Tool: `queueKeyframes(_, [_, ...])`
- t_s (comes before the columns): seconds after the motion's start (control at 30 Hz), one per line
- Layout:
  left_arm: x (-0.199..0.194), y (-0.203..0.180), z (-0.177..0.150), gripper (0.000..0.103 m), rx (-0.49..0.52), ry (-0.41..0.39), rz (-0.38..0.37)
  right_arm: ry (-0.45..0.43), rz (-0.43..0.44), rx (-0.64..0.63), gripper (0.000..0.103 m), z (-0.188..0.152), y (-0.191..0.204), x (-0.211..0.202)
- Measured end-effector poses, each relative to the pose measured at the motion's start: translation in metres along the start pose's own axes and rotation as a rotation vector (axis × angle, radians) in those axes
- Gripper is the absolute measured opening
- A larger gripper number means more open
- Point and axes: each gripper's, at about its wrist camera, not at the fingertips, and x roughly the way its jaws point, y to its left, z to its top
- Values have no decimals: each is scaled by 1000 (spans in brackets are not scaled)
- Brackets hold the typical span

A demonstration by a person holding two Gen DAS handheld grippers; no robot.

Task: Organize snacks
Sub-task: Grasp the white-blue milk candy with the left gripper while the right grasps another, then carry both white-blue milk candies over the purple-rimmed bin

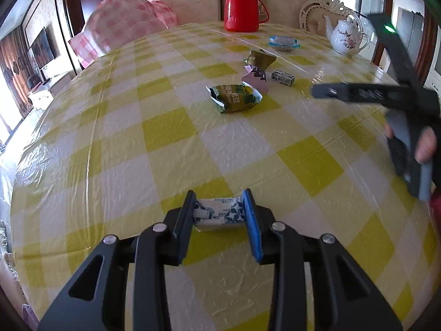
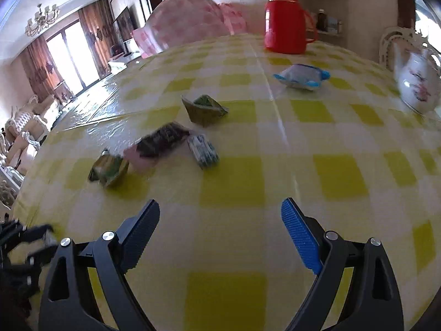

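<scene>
My left gripper (image 1: 219, 207) is shut on a white-and-blue snack packet (image 1: 219, 213), low over the yellow checked table (image 1: 165, 143). Farther on lie a green packet (image 1: 234, 98), a pink-and-dark packet (image 1: 255, 78), a small grey-white packet (image 1: 283, 77), a folded green packet (image 1: 259, 58) and a blue-edged clear packet (image 1: 283, 42). My right gripper (image 2: 220, 220) is open and empty above the table. In the right wrist view the green packet (image 2: 109, 171), the pink-and-dark packet (image 2: 158, 143), the small packet (image 2: 204, 150), the folded green packet (image 2: 205, 109) and the blue-edged packet (image 2: 301, 77) lie ahead of it.
A red thermos jug (image 1: 242, 7) stands at the table's far edge, also in the right wrist view (image 2: 286, 19). A white floral teapot (image 1: 346, 37) stands at the far right. A pink checked bundle (image 1: 124, 24) lies beyond the far left edge.
</scene>
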Motion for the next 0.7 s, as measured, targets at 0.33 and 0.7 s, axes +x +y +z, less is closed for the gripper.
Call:
queueKeyframes(0.33, [1,3,1,37,-15,1,-9,81,-25,-142,69,43,23,55])
queueKeyframes(0.7, [-4,9,-6,35,-69,1,61,15,-41,-112,22,20,22,21])
